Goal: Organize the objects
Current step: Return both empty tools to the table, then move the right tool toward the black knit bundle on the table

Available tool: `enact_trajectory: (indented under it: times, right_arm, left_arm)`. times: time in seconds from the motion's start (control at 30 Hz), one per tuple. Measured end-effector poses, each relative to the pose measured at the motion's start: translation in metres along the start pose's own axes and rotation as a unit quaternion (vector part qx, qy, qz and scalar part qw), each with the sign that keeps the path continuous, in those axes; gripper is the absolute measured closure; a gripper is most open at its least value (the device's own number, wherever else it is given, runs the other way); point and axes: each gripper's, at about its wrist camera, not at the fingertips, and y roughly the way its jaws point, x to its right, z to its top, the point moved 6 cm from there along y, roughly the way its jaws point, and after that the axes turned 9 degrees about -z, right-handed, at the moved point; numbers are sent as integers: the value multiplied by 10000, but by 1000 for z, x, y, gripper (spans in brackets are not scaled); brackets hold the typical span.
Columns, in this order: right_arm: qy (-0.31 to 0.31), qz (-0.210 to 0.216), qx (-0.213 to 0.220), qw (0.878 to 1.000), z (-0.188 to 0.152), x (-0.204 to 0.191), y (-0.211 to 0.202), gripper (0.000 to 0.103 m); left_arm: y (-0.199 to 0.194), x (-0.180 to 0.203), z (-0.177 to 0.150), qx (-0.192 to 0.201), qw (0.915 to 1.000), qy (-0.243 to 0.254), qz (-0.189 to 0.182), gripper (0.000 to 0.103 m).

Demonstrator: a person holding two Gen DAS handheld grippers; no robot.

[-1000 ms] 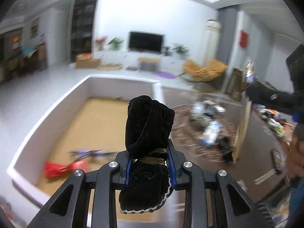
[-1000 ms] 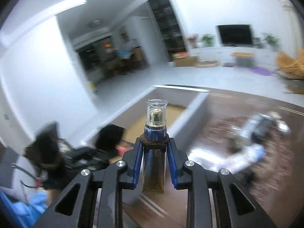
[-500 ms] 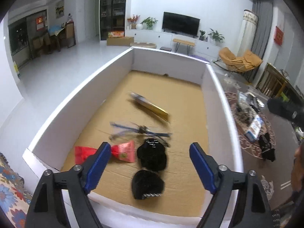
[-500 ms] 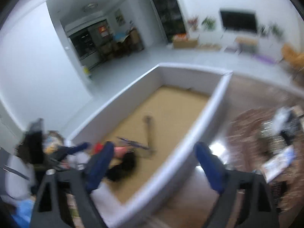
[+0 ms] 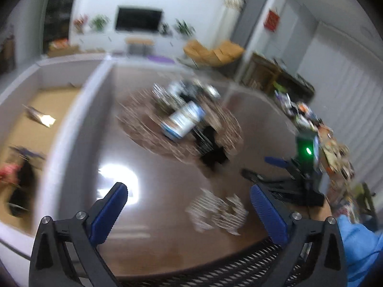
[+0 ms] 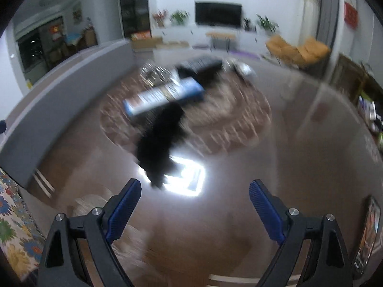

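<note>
Over the glossy brown table (image 5: 153,215), the left tool (image 5: 189,208) was seen with its jaws opening, nothing between them. The right tool (image 6: 192,201) was spread wide and empty. A blurred black pouch (image 6: 162,141) was seen on the table beside a blue-and-white box (image 6: 165,93), at a woven mat (image 6: 227,122).
</note>
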Motion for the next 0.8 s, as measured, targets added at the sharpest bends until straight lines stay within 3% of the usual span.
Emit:
enact_trajectory:
  times: [0.07, 0.23, 0.33, 0.4, 0.5, 0.7, 0.8]
  right_arm:
    - [-10, -1, -89, 10000, 0, 4, 8, 11]
    - [-109, 30, -208, 9997, -2, -2, 25, 11]
    - [-65, 7, -220, 9997, -5, -5, 34, 0]
    - [-46, -14, -226, 9997, -4, -5, 37, 0]
    - [-32, -28, -224, 9997, -3, -5, 38, 0]
    - [-21, -49, -215, 9998, -1, -5, 35, 0]
    - [1, -68, -216, 9997, -2, -4, 32, 0]
  left_arm:
    - [25, 6, -7, -163, 9998, 63, -31, 0]
    - [90, -22, -4, -458, 9975, 260, 467, 0]
    - [120, -42, 6, -542, 9963, 384, 538, 0]
    - [133, -55, 10, -620, 9949, 439, 669, 0]
    - [144, -68, 18, -540, 9932, 552, 875, 0]
    - [156, -68, 20, -741, 9867, 826, 1192, 0]
    - [158, -68, 20, -724, 9871, 818, 1172, 0]
